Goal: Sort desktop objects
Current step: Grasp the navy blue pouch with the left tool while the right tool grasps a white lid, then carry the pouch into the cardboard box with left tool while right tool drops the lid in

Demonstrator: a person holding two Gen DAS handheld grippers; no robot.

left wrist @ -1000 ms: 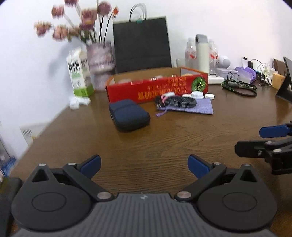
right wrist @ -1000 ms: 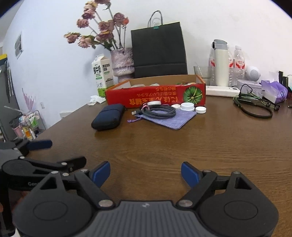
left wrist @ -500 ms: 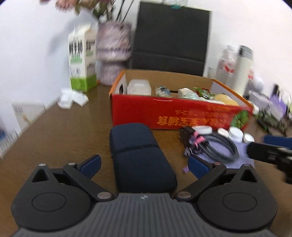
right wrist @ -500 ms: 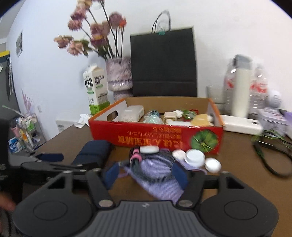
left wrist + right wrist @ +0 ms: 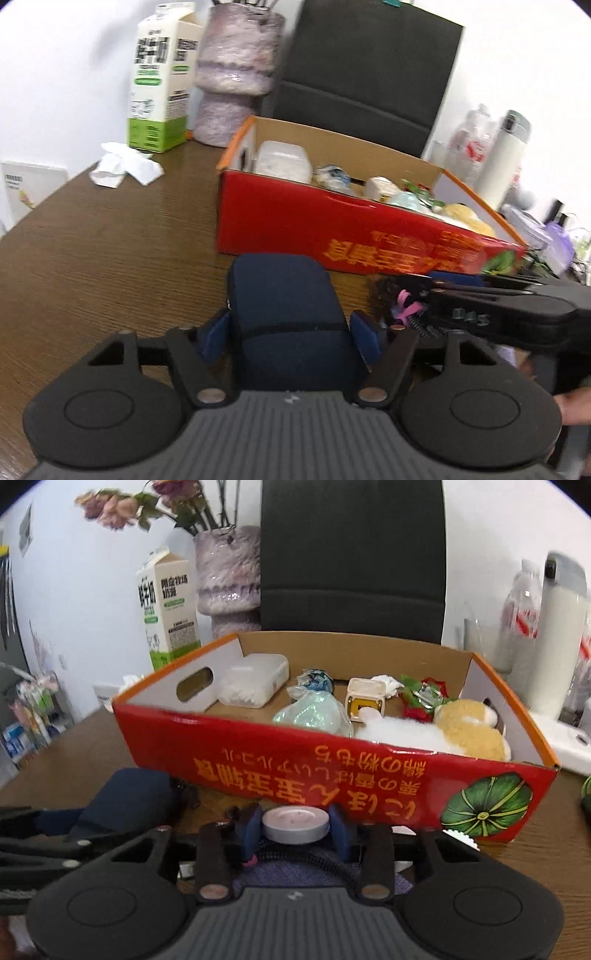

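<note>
- The dark blue soft fabric zip case lies flat on the brown wooden desk, right between my left gripper's blue pads; the jaws have just been closing on it and the pads now sit against its two sides, so I judge it grasped, though barely.
- The flat round white puck sits between my right gripper's blue pads; those jaws have just been closing too, and the pads look pressed to its rim.
- The puck rests on a coiled black cable with a pink tie, which lies on a purple cloth pouch under my right tool.
- Just ahead of both tools stands the open red cardboard box, already holding a clear plastic tub, a plush toy and other small bits.
- My right gripper crosses close by the right side of my left one.
- Risks, as I judge them: the case is soft, so it may sag or slip out if I lift with a shallow hold.
- If the puck is wired to the cable, lifting it could drag the coil and pouch along.
- Raising both tools at once could knock them together, or catch the box's near wall and shove it.
</note>
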